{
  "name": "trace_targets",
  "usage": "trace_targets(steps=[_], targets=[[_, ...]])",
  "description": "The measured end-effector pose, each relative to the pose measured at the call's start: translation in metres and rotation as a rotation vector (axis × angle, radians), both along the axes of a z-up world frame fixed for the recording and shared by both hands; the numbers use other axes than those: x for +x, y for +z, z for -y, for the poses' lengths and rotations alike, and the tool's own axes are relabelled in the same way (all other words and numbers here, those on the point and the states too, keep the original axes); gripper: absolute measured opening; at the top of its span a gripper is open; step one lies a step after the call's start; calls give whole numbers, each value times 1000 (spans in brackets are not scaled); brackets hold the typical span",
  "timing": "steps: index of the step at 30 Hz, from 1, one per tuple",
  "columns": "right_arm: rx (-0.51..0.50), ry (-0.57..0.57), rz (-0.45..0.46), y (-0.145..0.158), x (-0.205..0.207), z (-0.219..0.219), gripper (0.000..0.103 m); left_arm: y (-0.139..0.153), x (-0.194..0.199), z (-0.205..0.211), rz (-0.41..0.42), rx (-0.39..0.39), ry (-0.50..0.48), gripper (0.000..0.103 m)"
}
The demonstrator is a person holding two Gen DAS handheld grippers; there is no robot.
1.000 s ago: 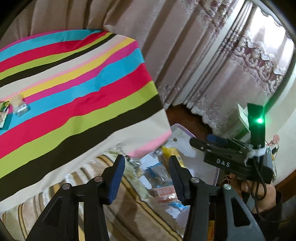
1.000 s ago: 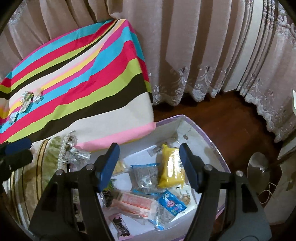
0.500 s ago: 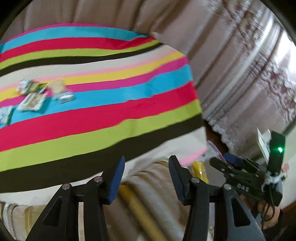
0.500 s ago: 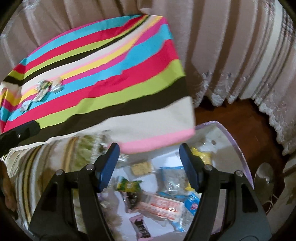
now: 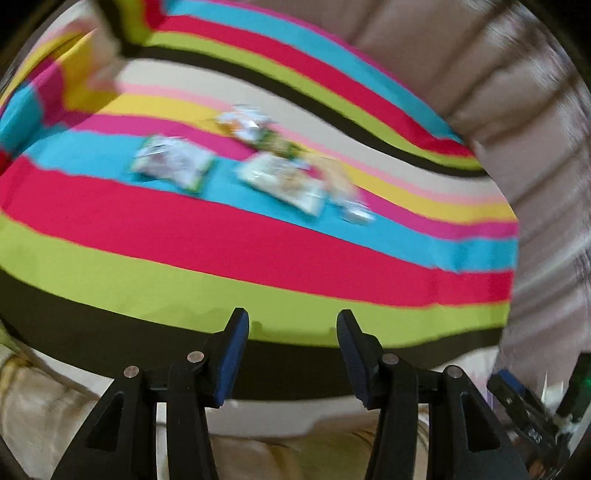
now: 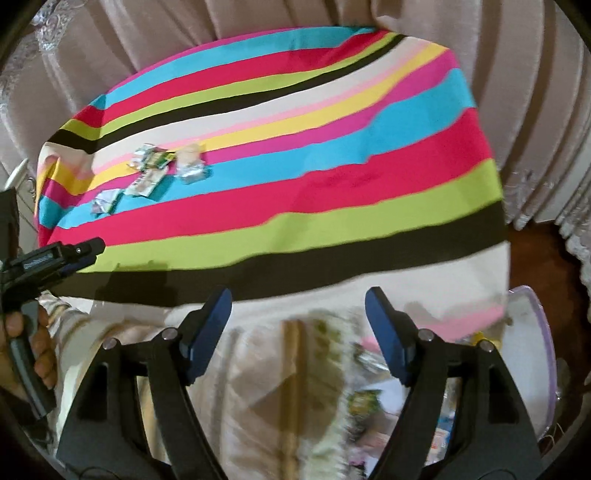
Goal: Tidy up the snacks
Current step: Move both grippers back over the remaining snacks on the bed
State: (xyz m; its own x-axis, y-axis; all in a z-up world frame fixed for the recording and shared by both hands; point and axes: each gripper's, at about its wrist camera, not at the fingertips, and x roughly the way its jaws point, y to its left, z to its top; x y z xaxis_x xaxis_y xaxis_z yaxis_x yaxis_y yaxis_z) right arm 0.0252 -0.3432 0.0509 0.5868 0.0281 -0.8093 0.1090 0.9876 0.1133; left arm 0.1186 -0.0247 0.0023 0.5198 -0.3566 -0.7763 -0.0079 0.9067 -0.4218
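Observation:
Several small snack packets (image 5: pixel 280 177) lie in a loose group on the striped tablecloth (image 5: pixel 258 251), on its blue and pink stripes; they also show far left in the right wrist view (image 6: pixel 155 173). My left gripper (image 5: pixel 291 328) is open and empty, over the table's near edge, short of the packets. My right gripper (image 6: pixel 297 306) is open and empty, over the table's near edge. A clear bin (image 6: pixel 532 317) with more snacks (image 6: pixel 365 402) sits low at the right, partly hidden by the cloth.
Beige curtains (image 6: pixel 258 18) hang behind the table. A patterned cushion or cover (image 6: pixel 291 387) lies below the table's front edge. The left gripper's body (image 6: pixel 51 258) and the hand holding it show at the left of the right wrist view. Dark wooden floor (image 6: pixel 532 236) lies at the right.
Both grippers have swung up and left from the bin toward the tabletop. The packets now sit nearer the middle of the left wrist view; the bin has slid to the lower right. Both stay open.

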Motion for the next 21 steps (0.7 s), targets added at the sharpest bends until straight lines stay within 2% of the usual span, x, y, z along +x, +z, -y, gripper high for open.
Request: trace_targets(steps=[6, 14, 21], targets=[[24, 86, -4, 2, 36, -37, 77, -14, 28, -52, -29, -36, 118, 51], [-13, 206, 4, 1, 72, -84, 77, -25, 70, -70, -31, -73, 130, 51], [-25, 260, 12, -2, 101, -111, 77, -23, 109, -71, 9, -53, 128, 51]])
